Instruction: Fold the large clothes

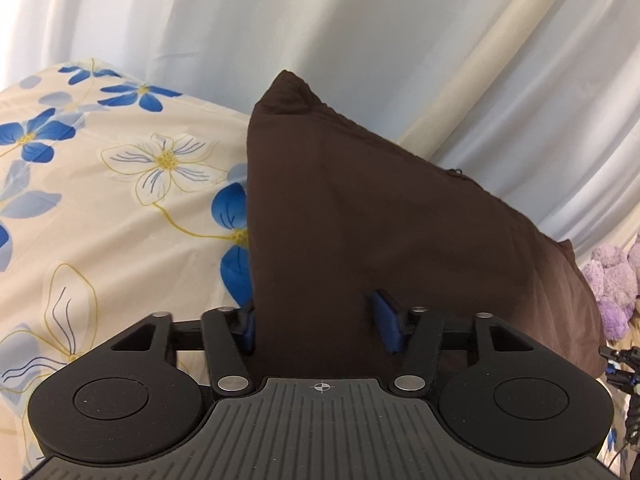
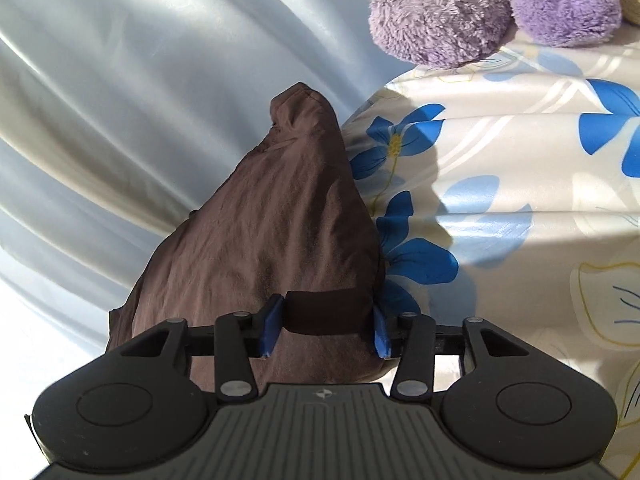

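Observation:
A large dark brown garment [image 1: 360, 220] lies on a floral bedsheet [image 1: 100, 208]. In the left wrist view it fills the space between my left gripper's [image 1: 316, 320] blue fingers [image 1: 386, 320], which stand wide apart with the cloth's left edge at the left finger. In the right wrist view the brown garment [image 2: 260, 232] runs away from my right gripper [image 2: 326, 326]. Its blue fingers [image 2: 270, 328] stand apart with a thick fold of the cloth between them.
A purple plush toy [image 2: 496, 8] sits on the sheet at the far side and shows at the right edge of the left wrist view [image 1: 612, 284]. Pale grey curtains [image 1: 360, 20] hang behind the bed. A black cabled device [image 1: 624, 364] is at the right edge.

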